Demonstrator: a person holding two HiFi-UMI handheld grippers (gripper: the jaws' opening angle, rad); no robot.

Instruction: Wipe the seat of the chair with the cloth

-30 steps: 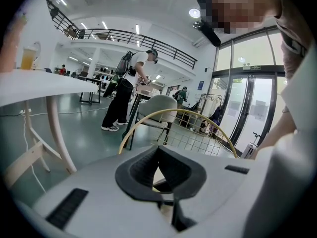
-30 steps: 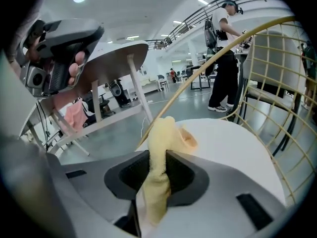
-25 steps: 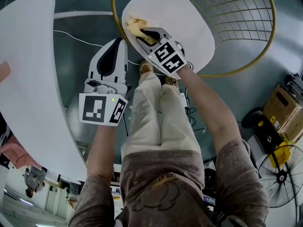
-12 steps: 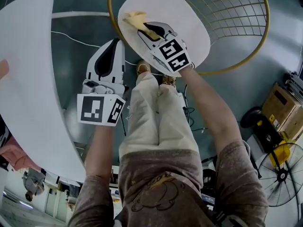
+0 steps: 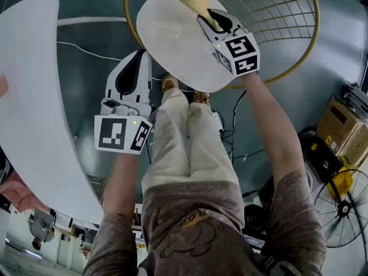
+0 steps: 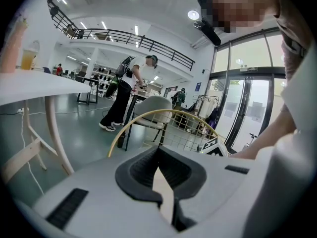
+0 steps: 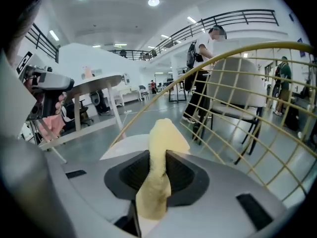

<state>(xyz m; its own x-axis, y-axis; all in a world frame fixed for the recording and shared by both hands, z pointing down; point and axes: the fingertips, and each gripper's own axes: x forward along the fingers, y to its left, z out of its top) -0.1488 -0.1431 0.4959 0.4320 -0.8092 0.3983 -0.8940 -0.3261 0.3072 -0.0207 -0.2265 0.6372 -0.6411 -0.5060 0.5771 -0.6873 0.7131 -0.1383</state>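
While the right gripper (image 5: pixel 207 14) clamps the cloth (image 5: pixel 194 2) at the far edge of the seat (image 5: pixel 167 42), wiping looks midway. The left gripper (image 5: pixel 138 56) hangs closed and empty.

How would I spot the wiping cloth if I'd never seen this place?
Find the chair with the gold wire back and white seat. Near the seat's far edge, the right tongs pinch a small crumpled cloth, the only pale yellow thing on that white surface.
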